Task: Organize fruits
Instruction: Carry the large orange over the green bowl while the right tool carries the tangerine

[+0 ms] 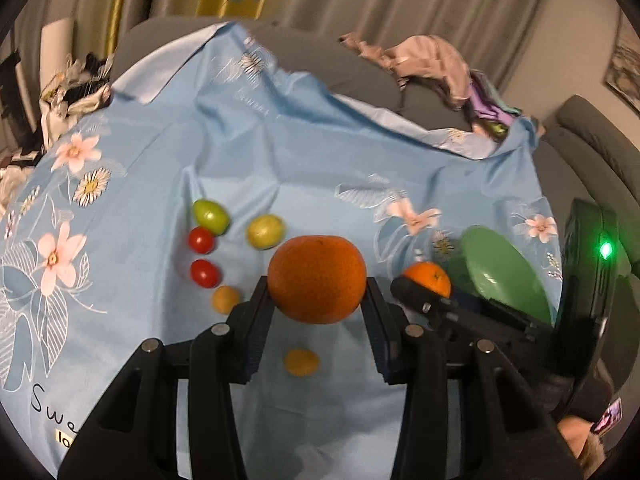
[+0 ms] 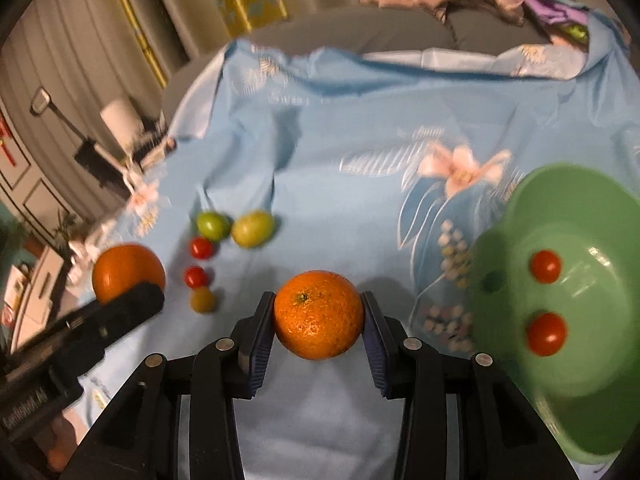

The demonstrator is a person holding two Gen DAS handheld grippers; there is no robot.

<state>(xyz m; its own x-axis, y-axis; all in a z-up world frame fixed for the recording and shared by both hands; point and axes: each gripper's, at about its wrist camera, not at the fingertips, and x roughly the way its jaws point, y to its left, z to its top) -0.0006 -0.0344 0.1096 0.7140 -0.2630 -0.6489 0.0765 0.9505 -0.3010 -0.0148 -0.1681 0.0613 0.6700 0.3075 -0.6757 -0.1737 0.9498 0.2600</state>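
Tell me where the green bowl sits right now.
In the right wrist view the green bowl sits at the right edge on the blue floral cloth, holding two red tomatoes, right of the gripped orange.

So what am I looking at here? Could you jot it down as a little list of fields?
Surface: blue flowered cloth
Left tool: shut on an orange
Right tool: shut on a second orange
Bowl: green bowl to the right, holding two red tomatoes
On the cloth: two green fruits, two more red tomatoes, two small yellow-orange fruits
Behind: crumpled clothes on a grey sofa
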